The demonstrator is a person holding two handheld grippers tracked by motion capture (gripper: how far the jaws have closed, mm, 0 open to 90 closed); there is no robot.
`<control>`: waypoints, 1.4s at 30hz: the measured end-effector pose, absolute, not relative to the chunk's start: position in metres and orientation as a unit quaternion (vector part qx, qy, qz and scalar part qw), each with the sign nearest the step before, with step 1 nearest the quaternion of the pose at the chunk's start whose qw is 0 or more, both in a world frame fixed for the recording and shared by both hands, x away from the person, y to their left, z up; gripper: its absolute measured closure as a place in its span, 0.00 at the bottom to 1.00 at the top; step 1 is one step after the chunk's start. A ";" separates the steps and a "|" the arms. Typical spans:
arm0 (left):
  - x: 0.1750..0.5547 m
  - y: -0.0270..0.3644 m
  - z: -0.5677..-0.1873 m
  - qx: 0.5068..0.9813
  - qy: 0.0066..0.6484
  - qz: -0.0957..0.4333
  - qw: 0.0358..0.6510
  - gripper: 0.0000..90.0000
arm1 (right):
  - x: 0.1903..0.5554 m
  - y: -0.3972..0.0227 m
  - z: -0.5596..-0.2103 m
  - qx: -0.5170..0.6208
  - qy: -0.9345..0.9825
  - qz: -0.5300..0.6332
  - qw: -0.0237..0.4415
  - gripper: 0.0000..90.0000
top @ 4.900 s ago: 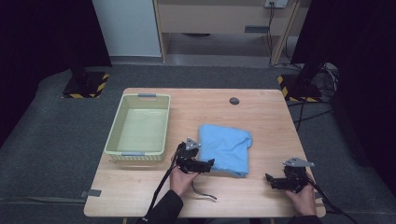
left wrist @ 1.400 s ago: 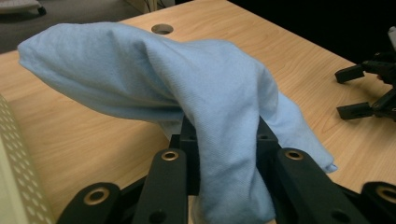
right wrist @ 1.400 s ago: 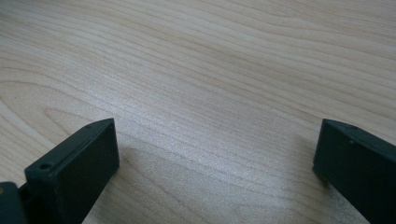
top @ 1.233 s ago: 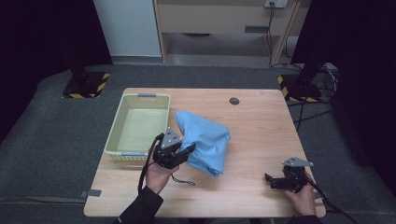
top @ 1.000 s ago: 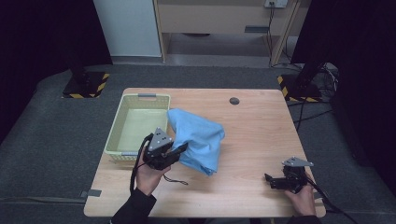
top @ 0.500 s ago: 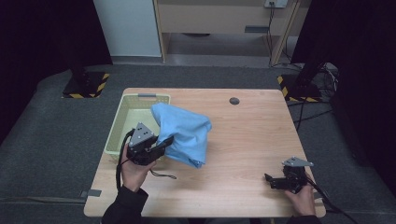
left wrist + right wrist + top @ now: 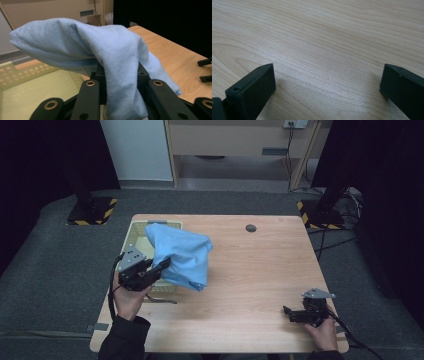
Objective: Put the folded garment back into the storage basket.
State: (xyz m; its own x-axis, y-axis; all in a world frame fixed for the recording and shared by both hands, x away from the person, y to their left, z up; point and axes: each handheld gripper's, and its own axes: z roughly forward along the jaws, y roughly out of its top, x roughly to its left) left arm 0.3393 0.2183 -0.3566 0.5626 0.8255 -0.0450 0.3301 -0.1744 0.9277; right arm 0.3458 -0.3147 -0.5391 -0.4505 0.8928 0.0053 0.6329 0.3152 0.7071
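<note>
High view: left claw (image 7: 161, 268) grasps blue cloth (image 7: 180, 254) above the basket (image 7: 131, 237); right claw (image 7: 287, 312) released.

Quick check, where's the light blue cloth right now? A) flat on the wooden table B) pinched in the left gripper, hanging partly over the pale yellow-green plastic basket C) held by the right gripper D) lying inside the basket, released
B: the light blue cloth is clamped in the left gripper, lifted and draping partly over the pale yellow-green plastic basket, partly over the wooden table.
</note>
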 end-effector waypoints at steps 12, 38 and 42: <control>0.348 0.256 -0.353 0.707 0.428 0.259 0.500 0.81 | 0.346 -0.314 -0.539 0.487 0.785 0.328 0.197 0.00; 0.372 0.305 -0.381 0.700 0.475 0.294 0.446 0.80 | 0.347 -0.313 -0.539 0.483 0.788 0.329 0.197 0.00; 0.374 0.308 -0.385 0.701 0.478 0.299 0.437 0.80 | 0.347 -0.313 -0.539 0.483 0.787 0.328 0.196 0.00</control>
State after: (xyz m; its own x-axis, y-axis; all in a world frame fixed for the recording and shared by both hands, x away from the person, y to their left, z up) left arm 0.3736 0.3080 -0.3847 0.3647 0.9311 0.0005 0.4084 -0.1604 0.8986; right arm 0.3473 -0.3133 -0.5390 -0.4558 0.8900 0.0080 0.6320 0.3173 0.7070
